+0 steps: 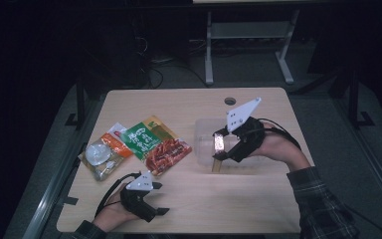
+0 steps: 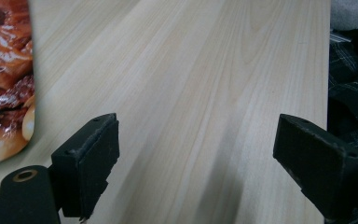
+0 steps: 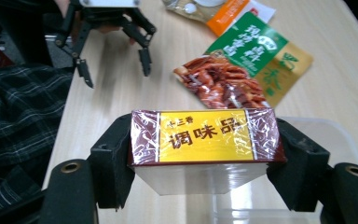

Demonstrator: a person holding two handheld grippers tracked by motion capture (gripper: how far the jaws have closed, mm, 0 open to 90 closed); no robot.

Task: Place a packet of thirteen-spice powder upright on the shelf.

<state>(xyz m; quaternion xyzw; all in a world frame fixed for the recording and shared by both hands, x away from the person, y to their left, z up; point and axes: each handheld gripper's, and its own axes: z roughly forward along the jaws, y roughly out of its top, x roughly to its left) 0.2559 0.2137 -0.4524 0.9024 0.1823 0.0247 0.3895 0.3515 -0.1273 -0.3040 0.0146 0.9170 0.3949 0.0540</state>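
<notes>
One seasoning box (image 3: 204, 140) is clamped end to end in the right gripper (image 1: 220, 148) fingers, held over the clear container (image 1: 204, 130), probably being lifted out. Left gripper (image 1: 155, 201) is parked wide open, empty, on the bench (image 1: 258, 199). Next: box to be set down clear of the packets (image 1: 154, 144).

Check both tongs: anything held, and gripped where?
Right tongs hold a small yellow-and-maroon seasoning box, clamped across its two short ends, above the clear plastic container. Left tongs stand open over bare table, holding nothing.
</notes>
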